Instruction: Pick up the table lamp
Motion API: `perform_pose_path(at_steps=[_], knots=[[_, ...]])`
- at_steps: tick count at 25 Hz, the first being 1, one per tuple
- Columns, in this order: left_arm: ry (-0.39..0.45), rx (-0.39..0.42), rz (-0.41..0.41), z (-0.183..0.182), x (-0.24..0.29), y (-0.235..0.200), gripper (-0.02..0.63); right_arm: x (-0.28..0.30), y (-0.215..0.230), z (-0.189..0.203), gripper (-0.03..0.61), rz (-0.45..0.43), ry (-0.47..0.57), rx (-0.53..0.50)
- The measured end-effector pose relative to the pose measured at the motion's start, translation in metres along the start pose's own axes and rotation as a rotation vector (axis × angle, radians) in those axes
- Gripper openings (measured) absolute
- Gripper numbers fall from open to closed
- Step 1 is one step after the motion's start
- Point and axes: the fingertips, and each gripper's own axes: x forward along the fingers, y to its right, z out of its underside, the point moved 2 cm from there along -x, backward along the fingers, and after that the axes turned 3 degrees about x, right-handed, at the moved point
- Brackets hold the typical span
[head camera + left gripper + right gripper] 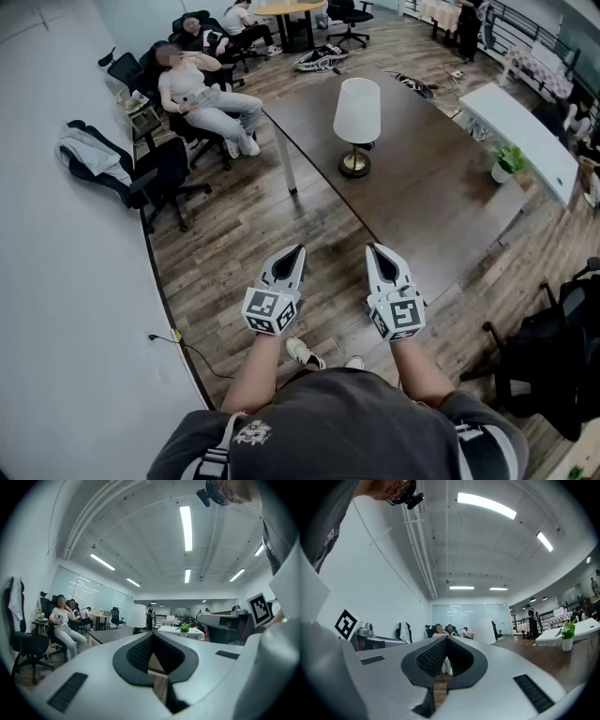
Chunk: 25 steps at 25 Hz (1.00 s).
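Nearest, your grey shirt (347,427) fills the bottom of the head view, with your forearms reaching forward from it. Each forearm ends in a hand-held gripper held level above the wooden floor (244,234). The left hand-held gripper (298,251) and the right hand-held gripper (376,249) sit side by side, apart from each other. Both have their jaws together with nothing between them; each gripper view shows the dark pads meeting at the tip.

Only the head view shows the long dark brown surface (422,187) from above, ahead of both tips. The table lamp (357,112) stands upright on it, a white shade over a brass-coloured base, well apart from both tips. The gripper views alone show the ceiling and its strip lights (186,522); in them the lamp is a small pale shape beyond the tips.

The room is an open office. A white wall (66,309) runs along the left, and seated people (202,94) are at the back. A jacket (89,150) is draped over a black chair (164,178). A small potted plant (507,164) sits near the surface's right edge.
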Motion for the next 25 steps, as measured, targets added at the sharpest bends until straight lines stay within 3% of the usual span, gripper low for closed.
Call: perform_pose_path(at_steps=[8, 14, 25], knots=[[0.0, -0.062, -0.033, 0.002, -0.001, -0.012, 0.008, -0.001, 0.0, -0.002, 0.026, -0.001, 0.02, -0.008], [-0.002, -0.044, -0.037, 0.0, 0.002, -0.013, 0.008, -0.001, 0.005, -0.01, 0.026, 0.028, 0.062, -0.022], [-0.019, -0.024, 0.039, 0.008, 0.046, -0.044, 0.008, 0.04, 0.024, -0.009, 0.028, 0.086, 0.093, -0.019]])
